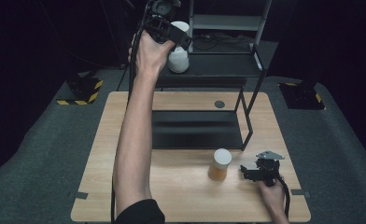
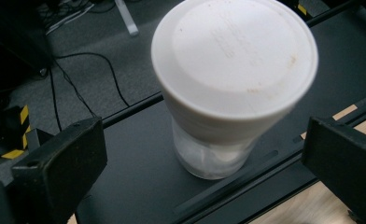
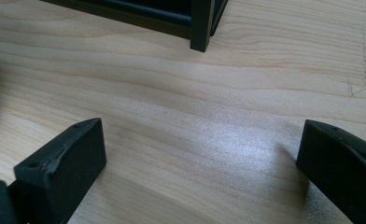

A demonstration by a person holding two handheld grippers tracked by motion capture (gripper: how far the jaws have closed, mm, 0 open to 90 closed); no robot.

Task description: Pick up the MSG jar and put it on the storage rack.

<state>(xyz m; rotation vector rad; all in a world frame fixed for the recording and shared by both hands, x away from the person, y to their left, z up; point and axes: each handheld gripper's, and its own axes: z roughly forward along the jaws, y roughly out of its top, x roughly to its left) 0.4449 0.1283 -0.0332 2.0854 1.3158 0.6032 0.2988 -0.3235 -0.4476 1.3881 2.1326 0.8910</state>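
White-lidded jar [image 2: 218,93] on top shelf [image 2: 139,186], between parted left gripper [image 2: 204,163] jaws.
Looks light, rigid, slippery; grip below lid. Right gripper [image 3: 200,158] also apart.

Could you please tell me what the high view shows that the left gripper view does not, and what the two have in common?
High view alone: the amber jar with a white lid standing on the light wooden table, and the right tool resting open beside it. Left gripper view alone: the left tool from close up, its jaws wide apart and clear of the jar. Both share the white-lidded clear jar standing on the black metal shelf.
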